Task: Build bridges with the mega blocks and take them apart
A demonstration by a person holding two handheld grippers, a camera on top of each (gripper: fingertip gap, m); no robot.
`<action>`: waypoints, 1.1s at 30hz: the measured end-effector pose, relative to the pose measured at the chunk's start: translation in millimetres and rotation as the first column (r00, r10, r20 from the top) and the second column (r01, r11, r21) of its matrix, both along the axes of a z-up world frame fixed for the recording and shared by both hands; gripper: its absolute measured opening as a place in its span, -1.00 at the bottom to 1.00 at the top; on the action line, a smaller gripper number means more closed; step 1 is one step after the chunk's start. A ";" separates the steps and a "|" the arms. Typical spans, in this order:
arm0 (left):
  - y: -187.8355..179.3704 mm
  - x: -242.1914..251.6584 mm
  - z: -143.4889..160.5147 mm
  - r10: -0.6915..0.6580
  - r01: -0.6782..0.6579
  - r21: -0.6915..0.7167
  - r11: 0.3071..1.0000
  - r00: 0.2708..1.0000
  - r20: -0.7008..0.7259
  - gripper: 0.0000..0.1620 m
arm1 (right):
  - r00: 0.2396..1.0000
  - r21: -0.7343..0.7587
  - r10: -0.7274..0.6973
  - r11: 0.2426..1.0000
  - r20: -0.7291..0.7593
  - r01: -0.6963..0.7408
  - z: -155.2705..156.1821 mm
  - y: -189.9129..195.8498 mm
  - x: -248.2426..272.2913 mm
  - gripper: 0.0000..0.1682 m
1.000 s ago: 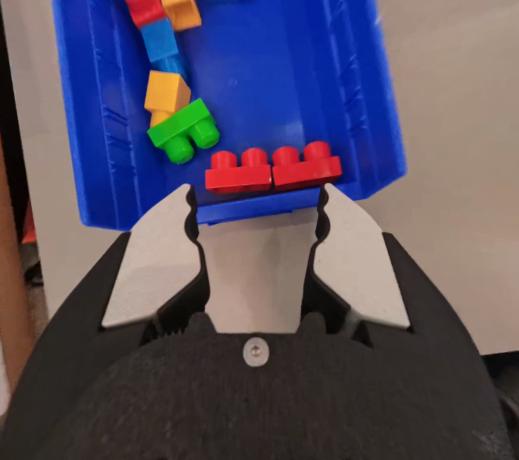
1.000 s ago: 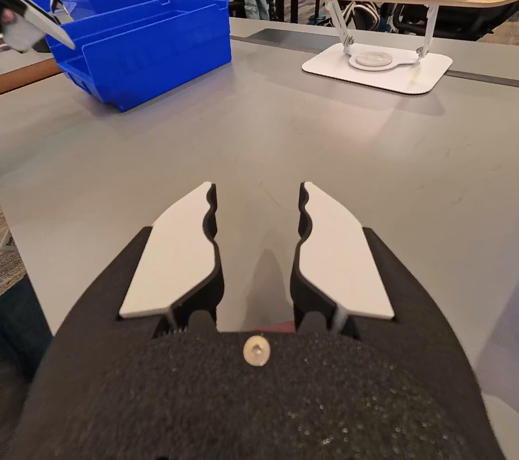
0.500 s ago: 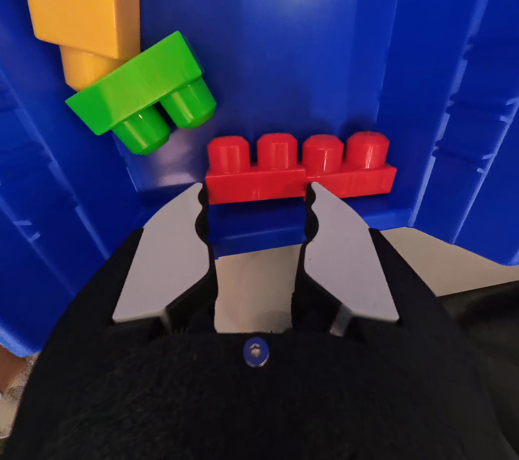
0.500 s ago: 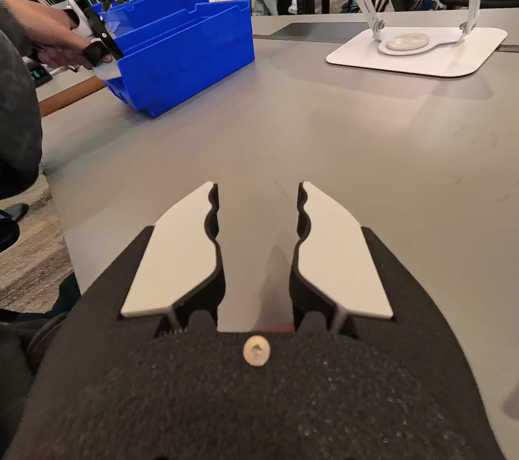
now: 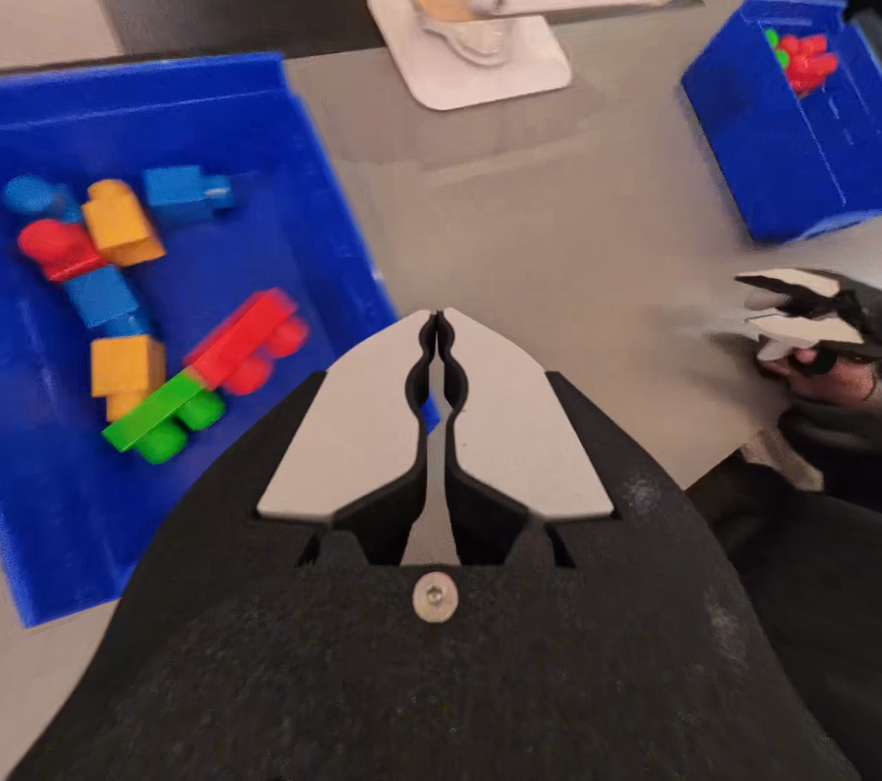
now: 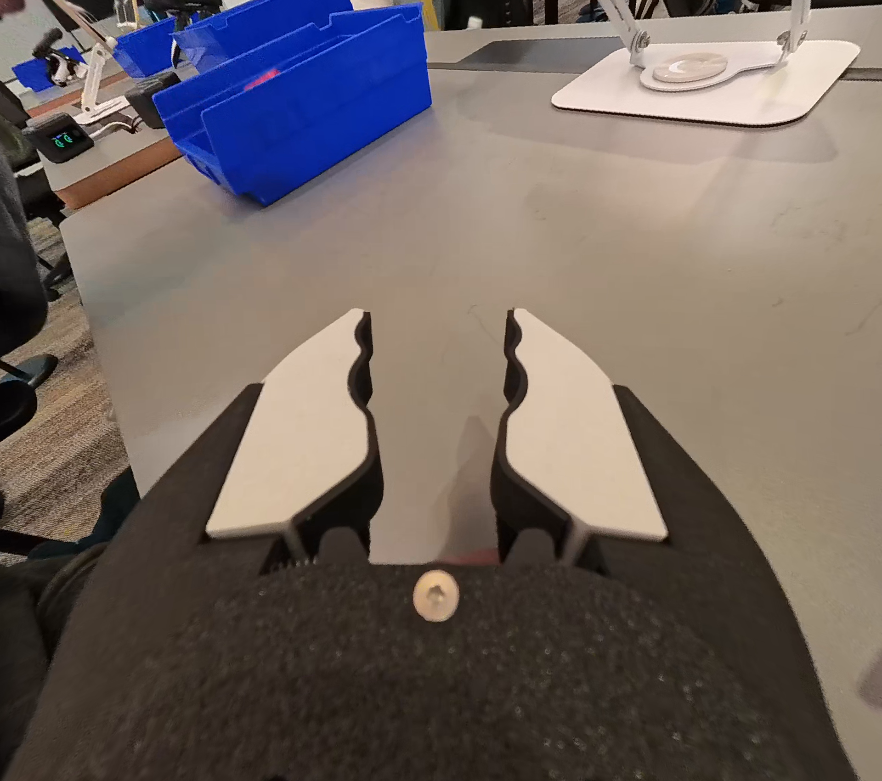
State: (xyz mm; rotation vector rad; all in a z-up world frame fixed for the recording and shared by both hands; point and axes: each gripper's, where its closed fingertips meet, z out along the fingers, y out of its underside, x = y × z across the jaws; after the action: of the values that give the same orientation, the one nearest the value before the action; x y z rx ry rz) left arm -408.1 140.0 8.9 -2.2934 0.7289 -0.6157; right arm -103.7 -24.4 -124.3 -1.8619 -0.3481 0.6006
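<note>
Grey table [image 6: 620,257] filled most of what we saw, with a white stand [image 6: 706,90] at its far side. On it sat a blue bin [image 5: 305,166] holding the mega blocks [image 5: 119,281], a blurred red block [image 5: 243,338] touching a green one [image 5: 157,414] among them. Our left gripper [image 5: 437,319] hung above the bin's near corner, clenched on nothing. Our right gripper [image 6: 436,319] hovered low over bare table, fingers apart, empty

White stand [image 6: 706,90] on grey table [image 6: 572,233].
</note>
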 end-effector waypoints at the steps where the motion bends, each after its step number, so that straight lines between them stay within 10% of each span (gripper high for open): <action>1: 0.6 12.8 -2.9 0.001 0.003 0.042 0.999 0.996 -0.088 -1.00 | 1.000 -0.002 0.000 1.000 0.005 0.000 -0.5 0.1 -0.2 -0.36; 7: -5.6 -23.0 -25.1 0.109 -0.100 0.048 0.994 0.966 -0.233 -0.87 | 1.000 -0.001 -0.009 1.000 0.008 0.009 -0.7 -0.2 0.6 -0.37; 15: -11.6 -76.3 -96.9 0.062 -0.144 -0.248 0.958 0.949 -0.309 -0.03 | 1.000 0.001 0.006 1.000 0.022 -0.006 -1.4 -1.7 -2.4 -0.38; 25: -6.0 -54.0 -177.7 -0.059 -0.199 -0.496 0.845 0.888 -0.457 -0.09 | 0.996 -0.009 0.008 1.000 0.092 -0.007 -6.8 -1.0 -7.0 -0.38; 33: -8.7 -60.1 -187.3 -0.038 -0.246 -0.578 0.778 0.900 -0.434 0.26 | 0.995 -0.013 0.027 1.000 0.099 -0.026 -7.7 -2.1 -9.9 -0.39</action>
State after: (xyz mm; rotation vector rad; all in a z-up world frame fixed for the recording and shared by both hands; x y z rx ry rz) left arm -468.2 131.2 -178.4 -3.1363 0.6383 -0.3187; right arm -113.5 -26.4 -132.0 -1.9049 -0.4361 0.5307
